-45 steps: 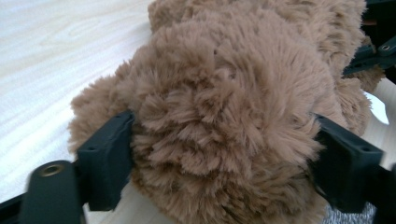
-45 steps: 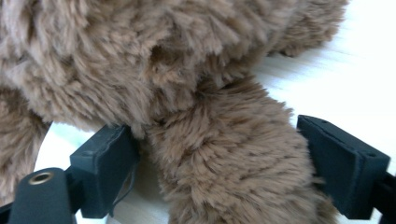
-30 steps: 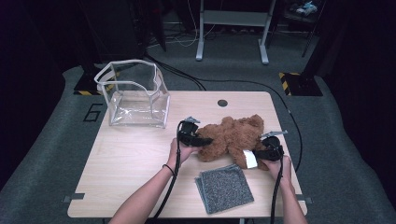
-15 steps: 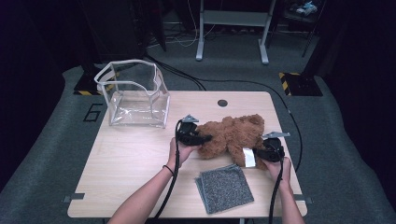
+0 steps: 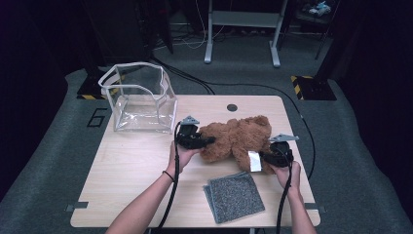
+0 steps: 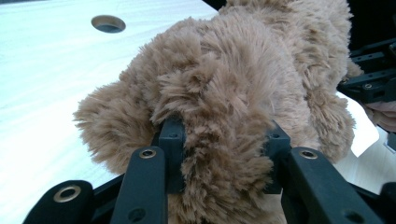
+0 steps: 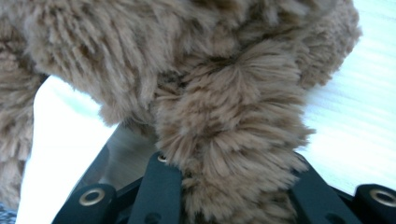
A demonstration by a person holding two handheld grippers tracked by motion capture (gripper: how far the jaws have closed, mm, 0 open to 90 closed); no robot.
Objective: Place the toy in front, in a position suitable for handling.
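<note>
A brown teddy bear (image 5: 237, 141) lies across the right half of the table (image 5: 131, 165), its long axis running side to side in the high view. The left gripper (image 5: 207, 142), whose jaws have just been closing, clamps one furry end; the right gripper (image 5: 265, 158) likewise pinches a limb at the opposite end, beside the white tag (image 5: 254, 161).
</note>
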